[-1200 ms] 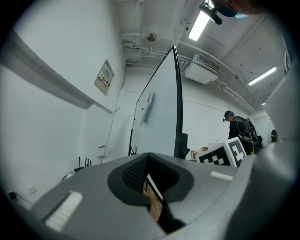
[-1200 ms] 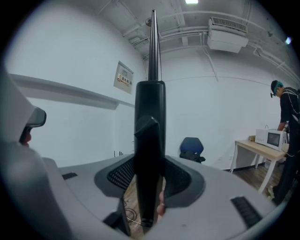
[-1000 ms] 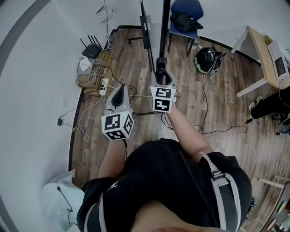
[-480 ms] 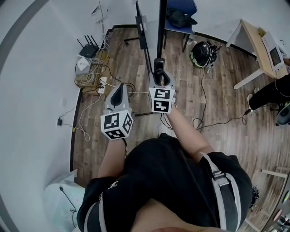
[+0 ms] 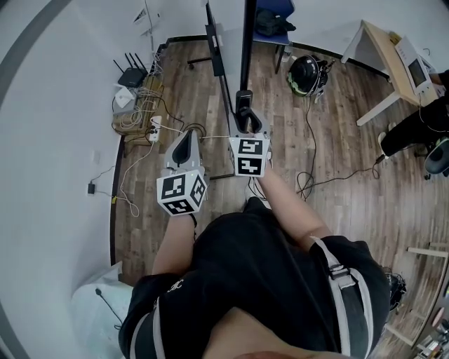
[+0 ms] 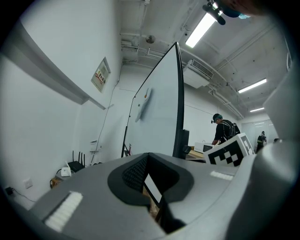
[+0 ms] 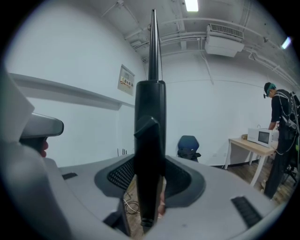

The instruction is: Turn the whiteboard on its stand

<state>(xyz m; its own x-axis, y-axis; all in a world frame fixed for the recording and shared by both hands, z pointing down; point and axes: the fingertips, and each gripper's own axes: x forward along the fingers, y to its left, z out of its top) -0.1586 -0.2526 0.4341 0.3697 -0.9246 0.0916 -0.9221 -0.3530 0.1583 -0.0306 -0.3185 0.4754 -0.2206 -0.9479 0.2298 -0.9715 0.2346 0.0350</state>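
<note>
The whiteboard (image 6: 154,112) stands upright ahead of me, its white face turned nearly edge-on, with a black frame bar (image 5: 247,49) down its near side. My right gripper (image 5: 243,106) is shut on that black bar (image 7: 149,140), which fills the gap between its jaws and rises to a point overhead. My left gripper (image 5: 188,134) hangs to the left of the bar and short of the board, its jaws together with nothing in them (image 6: 148,157). Through them I see the board's stand leg on the wooden floor.
A router and tangled cables (image 5: 133,80) and a power strip (image 5: 156,130) lie by the left wall. A blue chair (image 5: 272,19), a black helmet (image 5: 303,73) and a wooden desk (image 5: 382,56) stand beyond the board. A person (image 7: 280,136) stands at the desk.
The right gripper stays clamped on the black bar and has edged slightly forward and left with it. The left gripper has barely moved. The room drifts down-left in the head view.
</note>
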